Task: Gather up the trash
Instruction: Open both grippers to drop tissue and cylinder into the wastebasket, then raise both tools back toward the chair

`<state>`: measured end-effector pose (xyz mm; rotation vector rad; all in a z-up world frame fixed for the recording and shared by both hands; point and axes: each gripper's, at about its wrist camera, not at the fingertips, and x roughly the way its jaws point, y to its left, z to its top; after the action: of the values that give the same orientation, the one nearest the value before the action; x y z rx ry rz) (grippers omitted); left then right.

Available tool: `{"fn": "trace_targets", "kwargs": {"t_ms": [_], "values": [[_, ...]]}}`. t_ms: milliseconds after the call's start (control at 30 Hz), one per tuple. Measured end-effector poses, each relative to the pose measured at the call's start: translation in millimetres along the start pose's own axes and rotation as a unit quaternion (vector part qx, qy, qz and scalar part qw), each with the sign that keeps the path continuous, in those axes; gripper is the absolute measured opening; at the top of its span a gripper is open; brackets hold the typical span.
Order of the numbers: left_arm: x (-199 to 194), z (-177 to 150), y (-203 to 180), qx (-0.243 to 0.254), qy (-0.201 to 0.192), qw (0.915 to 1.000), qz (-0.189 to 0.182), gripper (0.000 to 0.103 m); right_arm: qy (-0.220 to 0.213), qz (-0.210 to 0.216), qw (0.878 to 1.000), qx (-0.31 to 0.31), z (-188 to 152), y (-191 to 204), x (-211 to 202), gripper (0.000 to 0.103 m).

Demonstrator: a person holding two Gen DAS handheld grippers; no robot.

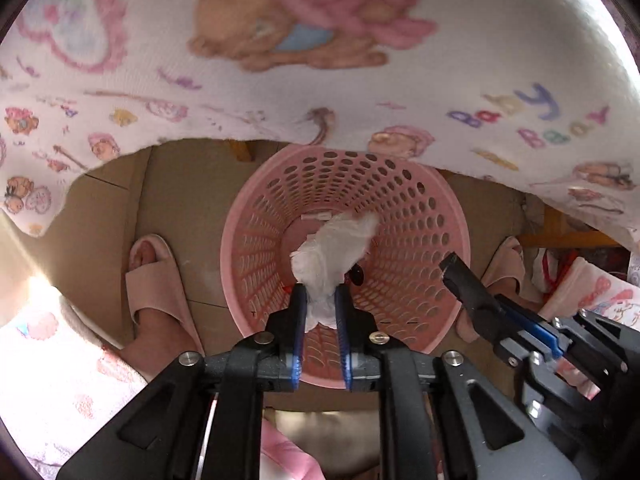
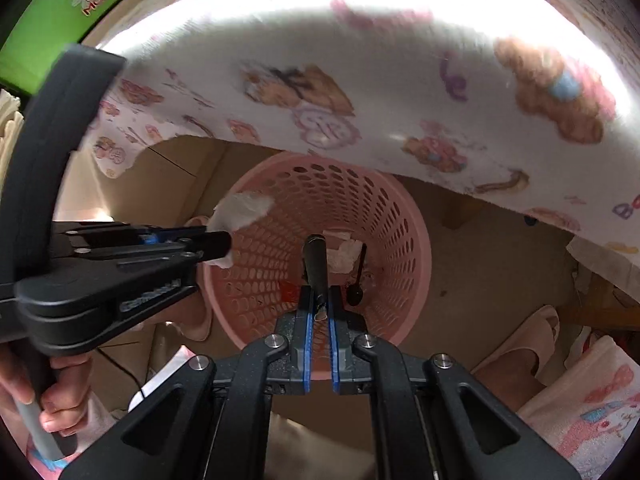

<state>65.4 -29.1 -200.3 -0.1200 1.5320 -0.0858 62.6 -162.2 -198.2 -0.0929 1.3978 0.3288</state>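
Basket (image 1: 448, 216) below printed cloth (image 1: 320, 80), perhaps overlapping rim

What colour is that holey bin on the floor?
Pink. The bin is pale pink plastic with rows of oval holes, clearest in the left wrist view.

A teddy-print cloth (image 1: 320, 92) overhangs pink slippers (image 1: 158, 292) on the floor (image 1: 192, 184).
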Motion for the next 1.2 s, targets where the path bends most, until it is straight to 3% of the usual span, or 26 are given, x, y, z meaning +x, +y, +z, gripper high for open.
{"fn": "trace_targets", "kwargs": {"t_ms": [300,500,600,700,833,900,967,1200], "values": [[-9.8,5.4,22.3,-0.039,-0.016,0.9991,-0.008,0.056,0.015,0.008,1.000,0.016,-1.0,-5.3,4.3,0.013],[-31.5,9.5,34.5,-0.062,-0.043,0.9968,-0.027,0.058,-0.012,-0.007,1.000,0.003,0.2,-0.7,-19.2,0.015],[-49.4,8.6,29.0,-0.047,-0.071,0.9962,-0.016,0.060,-0.055,-0.015,0.998,-0.007,1.1,4.0,-42.0,0.030],[-69.6,6.1,22.1,-0.027,-0.109,0.9936,0.009,0.063,-0.099,-0.016,0.995,-0.012,0.5,5.4,-65.8,0.034],[-102.0,3.7,19.9,-0.014,-0.175,0.9832,0.049,0.079,-0.147,-0.032,0.988,-0.025,-2.1,7.4,-89.8,0.036],[-115.3,1.9,20.3,-0.009,-0.204,0.9770,0.063,0.080,-0.174,-0.039,0.983,-0.032,-4.3,7.7,-101.8,0.051],[-123.9,1.4,22.5,-0.008,-0.218,0.9740,0.063,0.080,-0.196,-0.040,0.979,-0.035,-6.6,9.3,-111.9,0.056],[-142.5,2.1,20.2,0.009,-0.248,0.9660,0.073,0.084,-0.221,-0.042,0.974,-0.025,-6.4,2.8,-130.4,0.059]]}}
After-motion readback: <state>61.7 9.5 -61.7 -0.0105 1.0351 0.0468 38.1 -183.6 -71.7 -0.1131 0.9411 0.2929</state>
